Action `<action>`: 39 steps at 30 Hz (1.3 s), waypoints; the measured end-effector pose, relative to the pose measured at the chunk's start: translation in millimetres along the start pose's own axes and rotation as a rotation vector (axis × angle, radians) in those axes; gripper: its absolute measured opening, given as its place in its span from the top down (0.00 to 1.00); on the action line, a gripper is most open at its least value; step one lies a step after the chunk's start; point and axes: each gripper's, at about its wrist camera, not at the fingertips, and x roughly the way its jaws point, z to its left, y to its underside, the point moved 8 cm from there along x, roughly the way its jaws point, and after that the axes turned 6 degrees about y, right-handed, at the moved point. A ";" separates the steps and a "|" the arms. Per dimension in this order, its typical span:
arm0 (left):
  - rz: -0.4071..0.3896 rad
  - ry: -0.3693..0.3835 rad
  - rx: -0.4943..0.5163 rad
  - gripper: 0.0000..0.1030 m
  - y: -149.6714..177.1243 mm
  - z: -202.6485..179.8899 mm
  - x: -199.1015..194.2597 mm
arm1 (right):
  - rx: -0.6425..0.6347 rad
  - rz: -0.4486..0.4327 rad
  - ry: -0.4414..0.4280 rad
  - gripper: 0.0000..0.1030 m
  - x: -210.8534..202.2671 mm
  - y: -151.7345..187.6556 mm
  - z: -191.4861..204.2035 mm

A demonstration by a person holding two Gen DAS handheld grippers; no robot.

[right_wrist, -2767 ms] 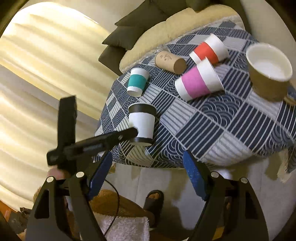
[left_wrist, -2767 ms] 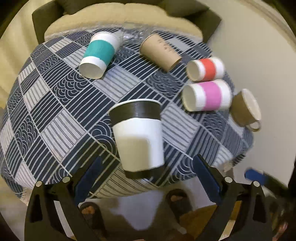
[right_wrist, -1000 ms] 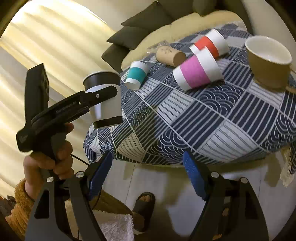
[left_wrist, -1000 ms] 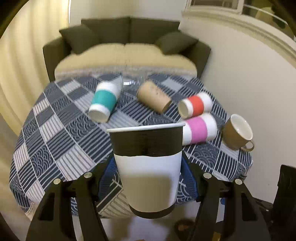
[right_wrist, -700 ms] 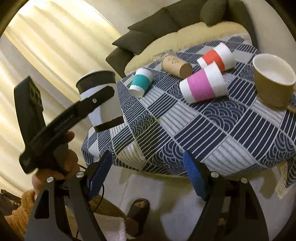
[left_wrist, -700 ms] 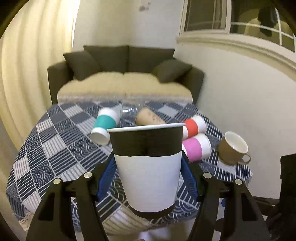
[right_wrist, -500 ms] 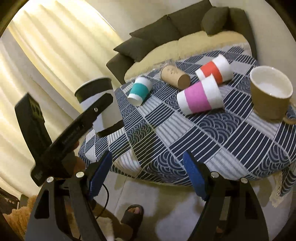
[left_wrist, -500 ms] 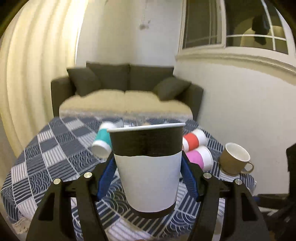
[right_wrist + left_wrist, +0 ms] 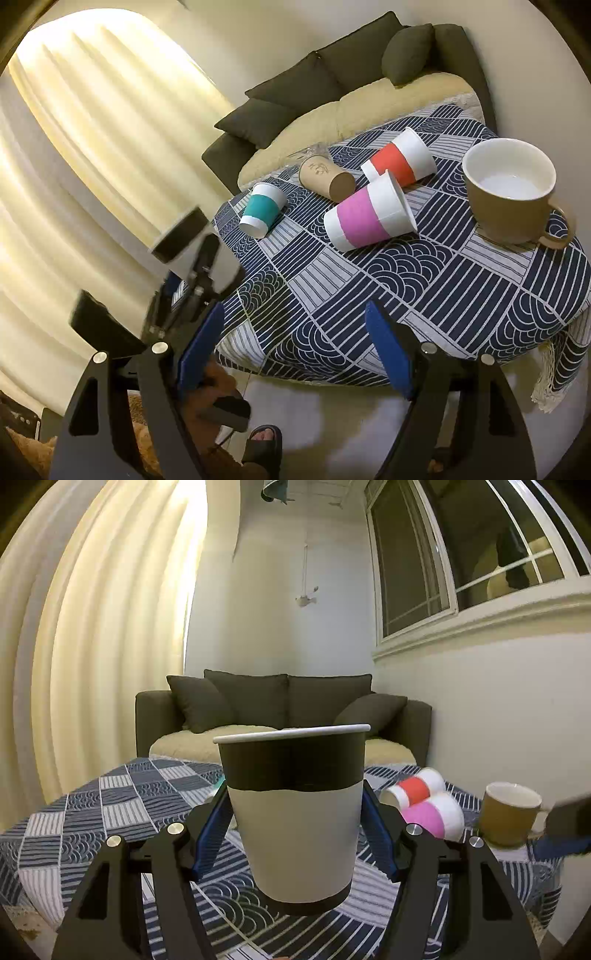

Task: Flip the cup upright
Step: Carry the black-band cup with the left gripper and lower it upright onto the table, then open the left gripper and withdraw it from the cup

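My left gripper (image 9: pixel 293 834) is shut on a black-and-white paper cup (image 9: pixel 293 812), held upright with its rim up, just above the near edge of the patterned table (image 9: pixel 110 812). In the right wrist view the left gripper (image 9: pixel 199 273) is blurred at the table's left edge and the cup is mostly hidden behind it. My right gripper (image 9: pixel 295 354) is open and empty, off the table's near edge. On the table lie a pink cup (image 9: pixel 369 218), a red cup (image 9: pixel 399 158), a brown cup (image 9: pixel 327 177) and a teal cup (image 9: pixel 262 208), all on their sides.
A brown ceramic mug (image 9: pixel 509 194) stands upright at the table's right edge; it also shows in the left wrist view (image 9: pixel 508 818). A dark sofa (image 9: pixel 280 709) with cushions stands behind the table. A curtain (image 9: pixel 92 664) hangs at the left.
My left gripper has lifted the black-and-white cup off the table and tilted level, so the view now faces the sofa and wall. The right gripper has stayed open and shifted slightly.
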 end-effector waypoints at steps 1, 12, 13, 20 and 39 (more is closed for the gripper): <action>0.000 0.000 0.001 0.38 4.6 -1.1 1.2 | -0.003 0.003 0.002 0.24 1.2 0.4 -0.3; 0.002 -0.063 0.058 0.36 47.4 -0.2 11.4 | -0.035 0.044 0.018 0.24 18.0 6.8 3.9; -0.002 -0.067 0.060 0.36 49.2 0.4 11.2 | -0.041 0.047 0.021 0.24 19.5 7.6 4.9; -0.015 -0.080 0.080 0.36 55.7 0.1 13.6 | -0.048 0.056 0.030 0.24 22.8 10.4 5.7; 0.022 -0.057 0.060 0.11 53.1 -3.5 2.1 | -0.039 0.020 -0.009 0.24 11.1 5.8 5.9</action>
